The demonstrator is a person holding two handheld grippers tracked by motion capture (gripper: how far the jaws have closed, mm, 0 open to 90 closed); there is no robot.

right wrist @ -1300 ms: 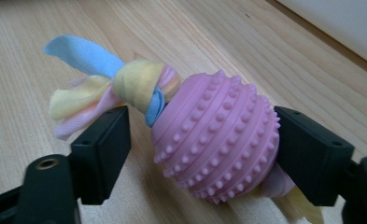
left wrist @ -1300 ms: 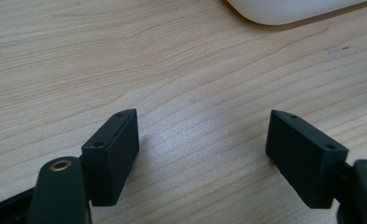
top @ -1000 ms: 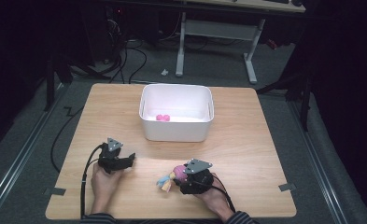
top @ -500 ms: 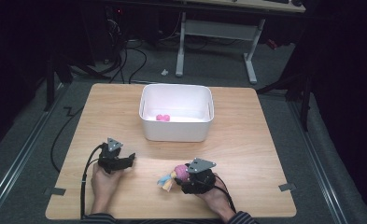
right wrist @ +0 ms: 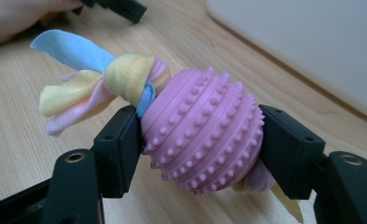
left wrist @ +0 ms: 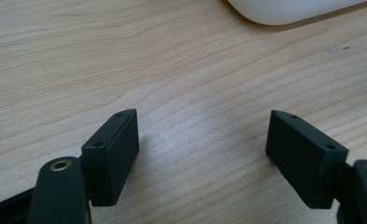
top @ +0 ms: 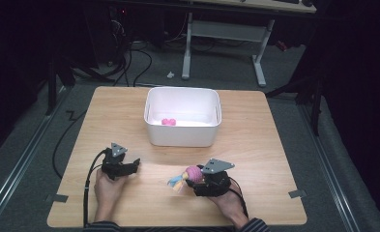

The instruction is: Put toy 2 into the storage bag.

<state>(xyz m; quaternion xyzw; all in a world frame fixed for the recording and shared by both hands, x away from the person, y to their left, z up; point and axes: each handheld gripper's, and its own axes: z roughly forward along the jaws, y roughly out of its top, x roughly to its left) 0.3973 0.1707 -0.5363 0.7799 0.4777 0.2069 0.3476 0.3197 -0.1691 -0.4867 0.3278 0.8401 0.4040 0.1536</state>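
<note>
Between right gripper (right wrist: 201, 135) pads sits the clamped pink ball (right wrist: 202, 133); left gripper (left wrist: 202, 154) gapes empty.

Light wooden table (top: 255, 145) with rounded corners, set on grey carpeted floor (top: 37, 164) — bits of tape at the near edges. Beyond it, a white-legged desk frame (top: 221, 34) and loose black cables (top: 129, 58) trailing over the floor. Dark all around — room edges lost in shadow, tabletop brightly lit.
</note>
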